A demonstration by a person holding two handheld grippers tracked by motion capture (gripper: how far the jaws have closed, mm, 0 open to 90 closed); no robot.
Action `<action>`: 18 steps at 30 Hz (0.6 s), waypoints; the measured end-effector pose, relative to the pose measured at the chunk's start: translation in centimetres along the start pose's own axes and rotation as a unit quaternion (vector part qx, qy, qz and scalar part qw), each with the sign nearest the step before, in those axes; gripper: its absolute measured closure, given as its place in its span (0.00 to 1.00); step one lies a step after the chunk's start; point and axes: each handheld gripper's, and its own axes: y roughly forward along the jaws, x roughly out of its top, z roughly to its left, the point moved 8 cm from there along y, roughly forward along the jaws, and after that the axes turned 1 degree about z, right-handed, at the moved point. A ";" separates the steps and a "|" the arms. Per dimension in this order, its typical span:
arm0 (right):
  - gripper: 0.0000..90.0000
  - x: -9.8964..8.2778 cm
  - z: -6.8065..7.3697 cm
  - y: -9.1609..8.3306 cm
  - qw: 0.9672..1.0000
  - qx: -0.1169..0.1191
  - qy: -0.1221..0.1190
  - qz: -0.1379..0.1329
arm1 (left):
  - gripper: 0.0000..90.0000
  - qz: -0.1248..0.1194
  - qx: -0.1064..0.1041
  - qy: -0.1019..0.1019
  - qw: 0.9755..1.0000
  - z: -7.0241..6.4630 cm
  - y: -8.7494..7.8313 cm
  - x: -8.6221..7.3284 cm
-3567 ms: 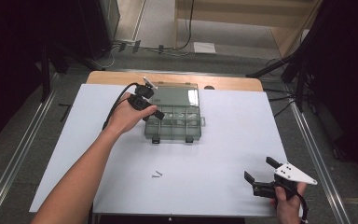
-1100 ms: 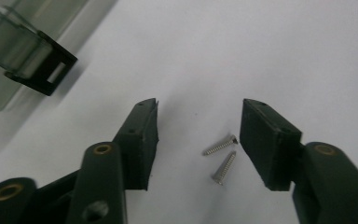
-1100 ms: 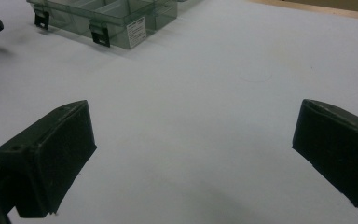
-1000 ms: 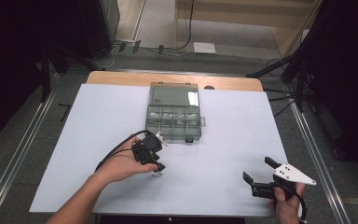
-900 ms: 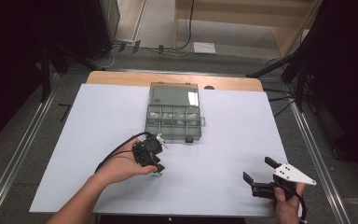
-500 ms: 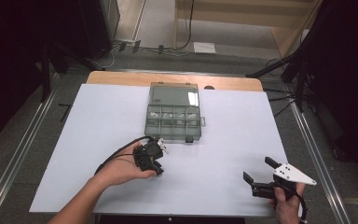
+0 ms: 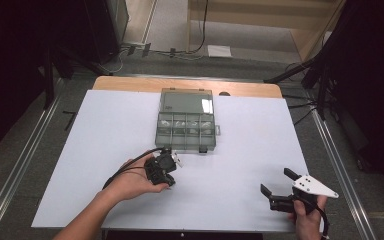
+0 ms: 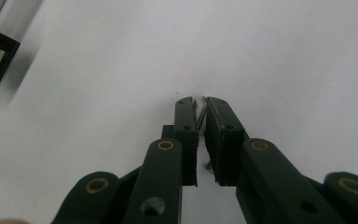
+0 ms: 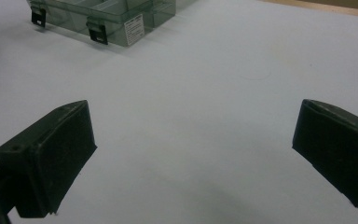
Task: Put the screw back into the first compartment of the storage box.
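Left claw (image 8: 200, 109) pinches screw (image 8: 202, 113).

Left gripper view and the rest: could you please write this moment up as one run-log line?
left gripper: shut on screw, low over white sheet | right gripper: open, idle near front edge | organizer box: lid open, untouched

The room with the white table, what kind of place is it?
Probably a workshop or lab set up for filming. A white table holds a clear parts box, cables run over the floor, and a hand-held claw pinches a small screw.
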 end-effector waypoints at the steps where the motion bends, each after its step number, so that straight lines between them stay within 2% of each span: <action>1: 0.00 0.0 0.0 0.0 1.000 0.000 0.000 0.001 | 0.93 0.000 -0.002 -0.003 1.000 0.0 0.0 0.0; 5: 0.00 0.0 0.0 -0.1 1.000 -0.001 0.002 0.001 | 0.98 0.000 -0.002 -0.004 1.000 0.1 0.0 0.0; 12: 0.00 0.0 0.0 0.0 1.000 0.001 -0.004 0.002 | 0.98 -0.001 -0.012 -0.011 1.000 0.2 0.0 0.1; 18: 0.00 0.0 -0.1 0.0 1.000 0.000 0.001 0.001 | 0.98 -0.004 -0.017 -0.015 1.000 0.4 -0.1 0.4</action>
